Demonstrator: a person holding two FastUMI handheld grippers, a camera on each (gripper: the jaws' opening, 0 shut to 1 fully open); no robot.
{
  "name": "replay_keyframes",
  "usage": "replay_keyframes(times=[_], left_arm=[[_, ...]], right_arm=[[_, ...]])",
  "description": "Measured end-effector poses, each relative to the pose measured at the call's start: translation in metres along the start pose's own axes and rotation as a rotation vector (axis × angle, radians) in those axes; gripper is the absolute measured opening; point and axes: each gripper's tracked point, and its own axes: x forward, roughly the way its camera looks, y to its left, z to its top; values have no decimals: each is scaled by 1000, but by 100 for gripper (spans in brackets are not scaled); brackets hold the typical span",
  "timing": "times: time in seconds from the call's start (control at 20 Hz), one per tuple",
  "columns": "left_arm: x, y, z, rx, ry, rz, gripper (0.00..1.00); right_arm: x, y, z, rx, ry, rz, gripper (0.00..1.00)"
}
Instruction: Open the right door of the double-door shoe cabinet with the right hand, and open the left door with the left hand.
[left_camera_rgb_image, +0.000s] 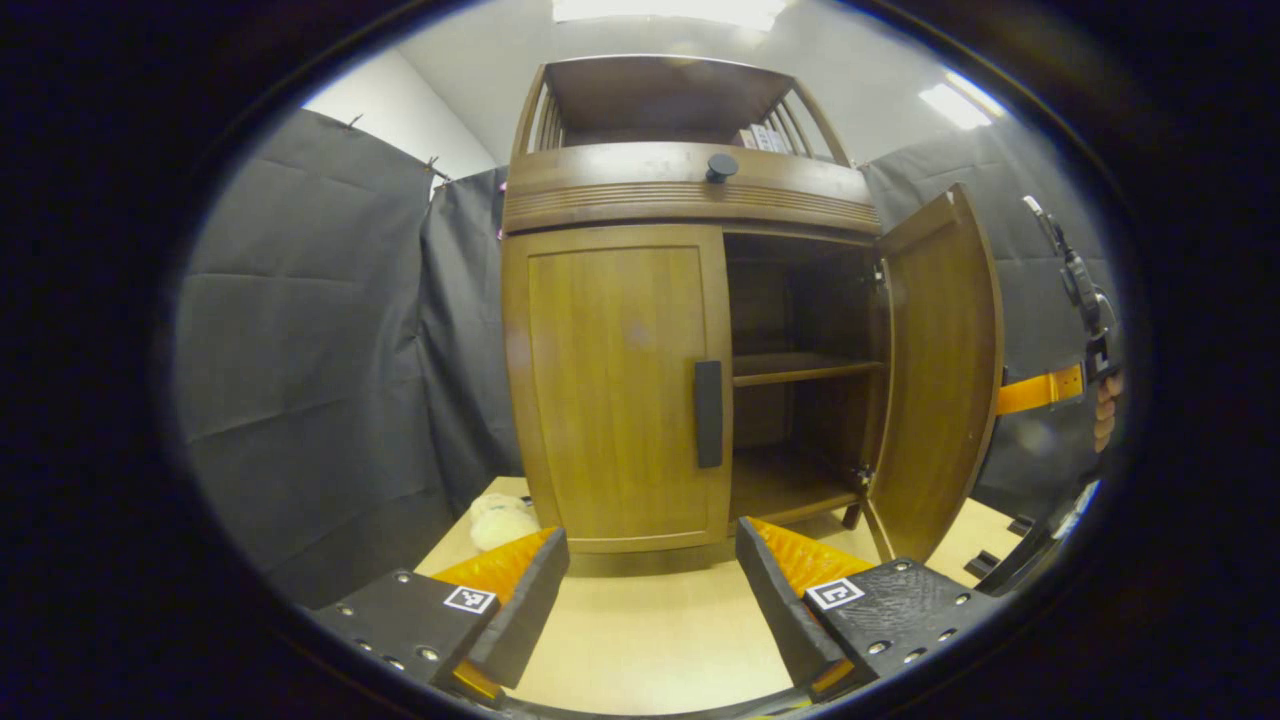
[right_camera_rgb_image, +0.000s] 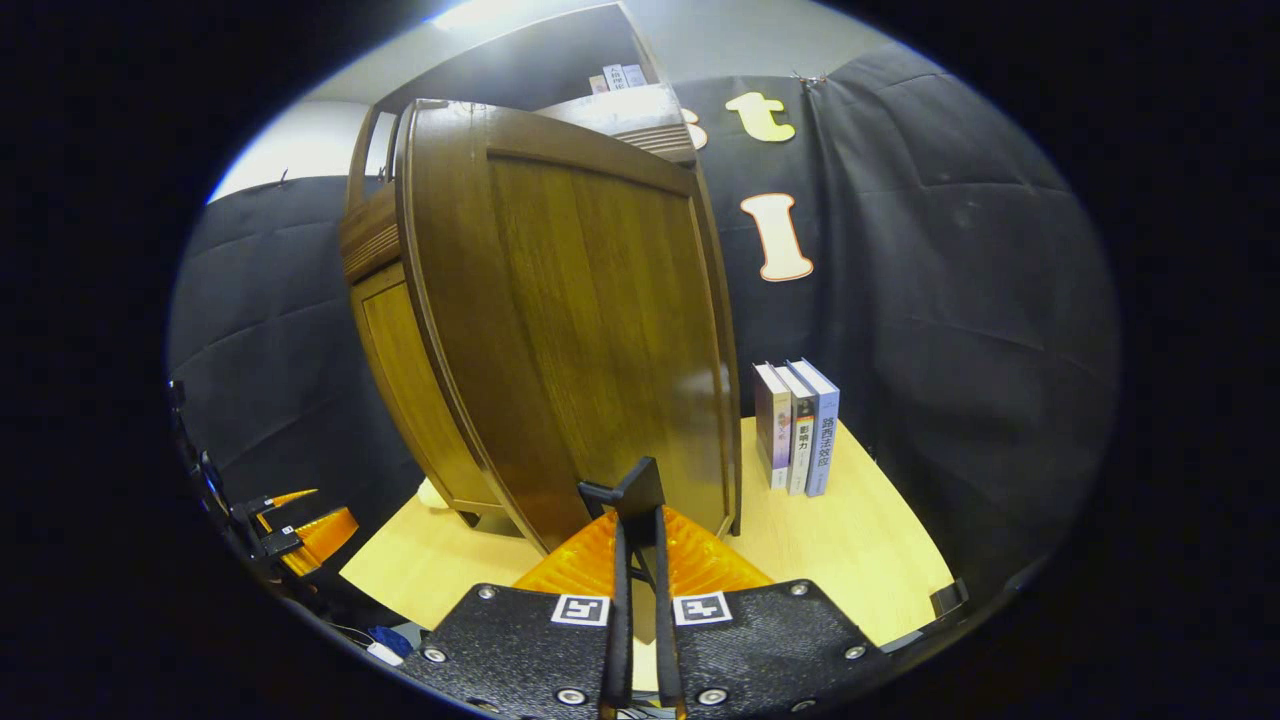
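The wooden shoe cabinet (left_camera_rgb_image: 690, 190) stands on the table. Its left door (left_camera_rgb_image: 615, 385) is closed, with an upright black handle (left_camera_rgb_image: 708, 413) at its inner edge. The right door (left_camera_rgb_image: 935, 370) is swung wide, baring the shelves inside (left_camera_rgb_image: 800, 368). My left gripper (left_camera_rgb_image: 650, 545) is open, low in front of the left door and apart from it. In the right gripper view the right door (right_camera_rgb_image: 590, 330) shows its outer face, and my right gripper (right_camera_rgb_image: 640, 535) is shut on its black handle (right_camera_rgb_image: 632, 488). In the left gripper view the right gripper (left_camera_rgb_image: 1040, 390) pokes out from behind that door, a hand (left_camera_rgb_image: 1104, 412) holding it.
Three books (right_camera_rgb_image: 797, 428) stand upright on the light wood table (right_camera_rgb_image: 860, 540), right of the open door. A pale soft object (left_camera_rgb_image: 500, 520) lies by the cabinet's left front corner. Black cloth walls close in the booth. My left gripper (right_camera_rgb_image: 300, 535) sits at the lower left of the right gripper view.
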Motion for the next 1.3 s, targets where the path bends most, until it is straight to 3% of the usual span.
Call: replay_keyframes(times=[0.5,0.55,0.6,0.65,0.8,0.95,1.05,1.3], left_arm=[[21,-33,-9,-8,17,-42,100],[26,-36,-7,-10,17,-43,96],[27,-38,-4,-11,12,-48,100],[31,-43,-1,-14,8,-59,96],[45,-54,15,-65,-26,-82,100],[64,-50,30,-93,-50,-37,100],[75,-48,35,-98,-51,3,100],[98,-41,54,-59,-63,89,100]], right_arm=[[-3,-14,6,-16,-5,-17,6],[-2,-15,6,-16,-4,-13,6],[-3,-15,5,-19,-4,-6,6],[-2,-15,5,-23,-4,2,6],[-1,-19,7,-35,-12,13,6],[1,-20,9,-15,-21,9,5],[0,-6,6,14,-8,66,6],[-2,-5,8,28,-11,87,6]])
